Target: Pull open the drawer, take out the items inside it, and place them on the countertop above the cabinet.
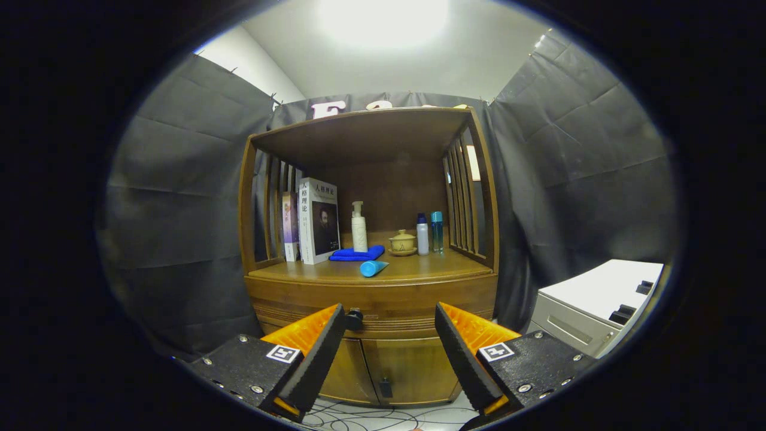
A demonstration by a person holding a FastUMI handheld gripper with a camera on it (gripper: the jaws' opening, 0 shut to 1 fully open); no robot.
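- The tongs point(390, 338) hang released, fingers spread wide and holding nothing, squared up to a wooden cabinet point(371, 293) in a black-draped booth.
- The drawer point(383, 302) runs as a band just under the surface point(419, 269); it appears shut, its contents hidden. Its dark knob point(354, 318) sits just beside the tip of the left finger point(323, 344), not between the two.
- To open it well, the tongs likely need to shift left until the knob is centred in the gap, then clench on it and draw straight back, level, so the drawer does not bind.
- The surface already carries books point(317, 220), a pump bottle point(359, 227), a folded blue cloth point(358, 254), a blue tube point(373, 267), a lidded cup point(402, 242) and two small bottles point(429, 233).
- The bare patch along its front right edge looks the safest landing spot for whatever comes out.
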